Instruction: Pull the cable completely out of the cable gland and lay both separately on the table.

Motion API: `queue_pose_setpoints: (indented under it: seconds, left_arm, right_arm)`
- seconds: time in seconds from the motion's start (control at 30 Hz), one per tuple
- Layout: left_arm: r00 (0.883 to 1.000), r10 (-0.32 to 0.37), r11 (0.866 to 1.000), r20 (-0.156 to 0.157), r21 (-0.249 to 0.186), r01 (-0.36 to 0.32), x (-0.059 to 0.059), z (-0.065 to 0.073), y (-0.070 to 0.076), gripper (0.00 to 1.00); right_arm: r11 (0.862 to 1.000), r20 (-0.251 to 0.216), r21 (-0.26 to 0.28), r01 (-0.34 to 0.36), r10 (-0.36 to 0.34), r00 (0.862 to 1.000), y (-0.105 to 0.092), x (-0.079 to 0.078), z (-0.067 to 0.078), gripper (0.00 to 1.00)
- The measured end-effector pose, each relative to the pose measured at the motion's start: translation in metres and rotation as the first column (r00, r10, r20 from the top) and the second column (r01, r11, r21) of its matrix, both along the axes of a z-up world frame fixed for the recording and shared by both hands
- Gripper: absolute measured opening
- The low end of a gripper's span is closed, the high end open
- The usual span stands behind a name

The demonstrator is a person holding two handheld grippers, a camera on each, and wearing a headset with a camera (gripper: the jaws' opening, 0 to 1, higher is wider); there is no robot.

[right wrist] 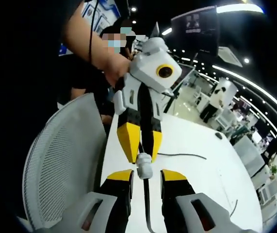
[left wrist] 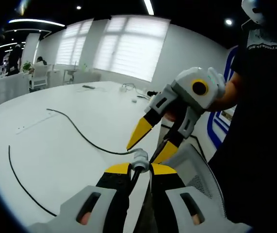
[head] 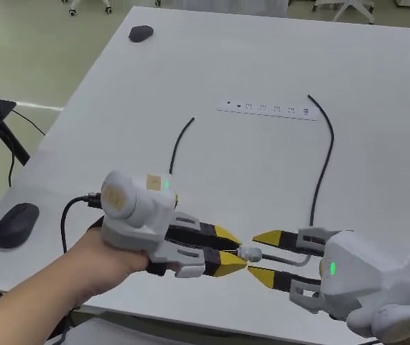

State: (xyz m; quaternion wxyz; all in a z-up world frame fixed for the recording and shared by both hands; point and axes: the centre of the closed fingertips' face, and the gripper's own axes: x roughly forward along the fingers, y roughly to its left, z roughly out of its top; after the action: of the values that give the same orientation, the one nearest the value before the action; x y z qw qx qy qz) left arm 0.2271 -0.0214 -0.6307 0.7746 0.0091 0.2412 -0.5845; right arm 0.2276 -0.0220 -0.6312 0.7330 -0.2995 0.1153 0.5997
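I am clamping my left gripper [left wrist: 140, 168] shut on the cable gland [head: 250, 253], at 6 o'clock in the head view, above the table's [head: 262, 57] near edge. My right gripper [right wrist: 147, 174] is facing it from 3 o'clock, jaws standing wide apart, the cable [head: 324, 162] running between them.

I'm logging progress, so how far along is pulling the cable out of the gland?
Done: the left hand-held gripper is shut on the gland; the cable is not yet out. In hand: the right hand-held gripper is open, jaws astride the cable beside the gland. Left: grip the cable, pull it fully out, lay both apart on the table.
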Motion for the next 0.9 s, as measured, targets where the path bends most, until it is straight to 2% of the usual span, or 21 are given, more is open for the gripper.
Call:
queue_pose_setpoints:
  seconds: [0.03, 0.1, 0.17, 0.2, 0.23, 0.27, 0.4, 0.53, 0.63, 0.73, 0.9]
  left_arm:
    - [1.000, 0.002, 1.000, 0.013, 0.004, -0.003, 0.002, 0.000, 0.001, 0.15]
    - [1.000, 0.007, 1.000, 0.019, 0.006, -0.007, 0.002, 0.001, 0.002, 0.15]
    - [0.999, 0.010, 1.000, 0.048, 0.008, -0.011, 0.004, 0.003, 0.003, 0.15]
    - [0.999, 0.011, 1.000, 0.048, 0.010, -0.012, 0.004, 0.004, 0.003, 0.15]
    - [0.998, 0.013, 1.000, 0.061, 0.017, -0.015, 0.006, 0.005, 0.004, 0.15]
    - [0.997, 0.014, 1.000, 0.077, 0.024, -0.016, 0.007, 0.005, 0.005, 0.15]
    - [0.996, 0.018, 0.999, 0.093, 0.027, -0.021, 0.010, 0.008, 0.005, 0.15]
    - [0.995, 0.029, 0.999, 0.091, 0.026, -0.032, 0.015, 0.009, 0.004, 0.15]
    - [0.995, 0.023, 0.999, 0.101, 0.029, -0.026, 0.016, 0.010, 0.002, 0.15]
    - [0.994, 0.019, 0.999, 0.108, 0.029, -0.022, 0.017, 0.010, 0.001, 0.15]
    - [0.993, 0.016, 0.999, 0.121, 0.036, -0.020, 0.019, 0.009, -0.001, 0.15]
  right_arm:
    - [1.000, -0.018, 0.009, 0.016, -0.015, 1.000, -0.001, 0.001, 0.001, 0.20]
    - [0.998, -0.055, 0.038, 0.057, -0.054, 0.997, -0.004, 0.006, 0.003, 0.20]
    - [0.995, -0.100, 0.034, 0.091, -0.087, 0.991, -0.008, 0.009, -0.001, 0.22]
    - [0.995, -0.108, 0.046, 0.093, -0.087, 0.990, -0.007, 0.009, 0.000, 0.22]
    - [0.993, -0.113, 0.047, 0.107, -0.101, 0.988, -0.009, 0.010, 0.000, 0.21]
    - [0.992, -0.109, 0.044, 0.115, -0.110, 0.988, -0.009, 0.010, -0.001, 0.20]
    - [0.987, -0.099, 0.010, 0.162, -0.160, 0.982, -0.012, 0.013, -0.005, 0.15]
    - [0.979, -0.098, 0.016, 0.203, -0.201, 0.975, -0.013, 0.016, -0.004, 0.07]
    - [0.973, -0.093, 0.026, 0.229, -0.225, 0.970, -0.012, 0.019, -0.002, 0.06]
    - [0.969, -0.078, 0.012, 0.245, -0.244, 0.967, -0.012, 0.023, -0.004, 0.05]
    - [0.968, -0.060, 0.004, 0.251, -0.250, 0.966, -0.014, 0.024, -0.005, 0.02]
